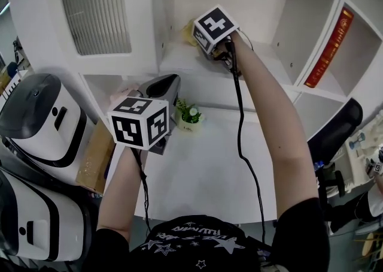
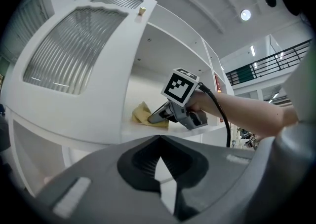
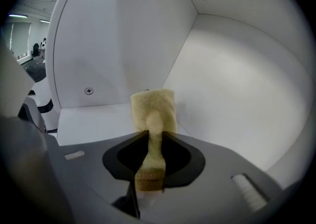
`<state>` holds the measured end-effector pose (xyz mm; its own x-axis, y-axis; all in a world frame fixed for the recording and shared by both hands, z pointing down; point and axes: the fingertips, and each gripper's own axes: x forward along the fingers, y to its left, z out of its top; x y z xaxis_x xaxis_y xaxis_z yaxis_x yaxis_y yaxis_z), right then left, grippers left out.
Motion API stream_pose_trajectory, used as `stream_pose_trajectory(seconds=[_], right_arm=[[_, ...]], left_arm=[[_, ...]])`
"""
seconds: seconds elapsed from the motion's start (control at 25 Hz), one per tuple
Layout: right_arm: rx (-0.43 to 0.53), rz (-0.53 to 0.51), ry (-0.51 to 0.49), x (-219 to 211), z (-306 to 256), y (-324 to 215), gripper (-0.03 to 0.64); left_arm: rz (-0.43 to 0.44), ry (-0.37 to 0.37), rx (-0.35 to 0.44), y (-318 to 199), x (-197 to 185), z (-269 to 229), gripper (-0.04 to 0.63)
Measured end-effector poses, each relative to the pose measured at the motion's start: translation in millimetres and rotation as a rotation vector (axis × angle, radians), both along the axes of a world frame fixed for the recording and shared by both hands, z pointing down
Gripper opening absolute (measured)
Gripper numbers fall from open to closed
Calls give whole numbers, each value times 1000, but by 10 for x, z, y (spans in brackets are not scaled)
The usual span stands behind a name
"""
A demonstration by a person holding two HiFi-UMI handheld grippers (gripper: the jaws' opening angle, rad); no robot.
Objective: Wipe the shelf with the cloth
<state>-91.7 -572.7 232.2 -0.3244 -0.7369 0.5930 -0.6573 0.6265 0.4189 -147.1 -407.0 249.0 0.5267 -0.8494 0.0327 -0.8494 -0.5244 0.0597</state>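
The right arm reached forward at nearly full stretch, its hand wrapped round the handle of the right gripper, carrying it into an open compartment of the white shelf. That gripper's jaws were clamped tight on the yellow cloth: a folded strip ran back between them, and the free end stood out in front, over the compartment's floor and near the corner where its side wall met the back wall. From the left gripper view the cloth lay on the shelf board with the right gripper tilted down onto it. A black cable trailed from the gripper along the arm.

The left forearm was bent and held lower, in front of the shelf and beneath that compartment. The left gripper pointed up toward the shelf, its jaws pressed together at the tips with nothing between them. A small potted plant sat just below the shelf, beside the left gripper.
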Motion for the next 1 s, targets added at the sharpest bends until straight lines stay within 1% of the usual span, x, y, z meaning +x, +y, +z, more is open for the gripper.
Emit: stream_pose_trajectory(seconds=[0.16, 0.36, 0.56, 0.72, 0.88, 1.0], right_arm=[[-4, 29, 9, 206, 5, -4, 112], [-41, 80, 62, 550, 29, -5, 112], [-67, 153, 105, 952, 38, 19, 112], [-73, 236, 135, 1308, 44, 49, 112], [-66, 359, 186, 1701, 43, 97, 114], [-61, 436, 216, 1920, 38, 148, 114]], left_arm=[[27, -7, 7, 2, 114, -25, 3], [51, -7, 11, -16, 234, -41, 3], [79, -3, 5, -15, 339, -31, 2], [106, 1, 1, -14, 433, -3, 2], [136, 5, -6, -1, 558, 36, 3], [159, 5, -14, 7, 647, 73, 3]])
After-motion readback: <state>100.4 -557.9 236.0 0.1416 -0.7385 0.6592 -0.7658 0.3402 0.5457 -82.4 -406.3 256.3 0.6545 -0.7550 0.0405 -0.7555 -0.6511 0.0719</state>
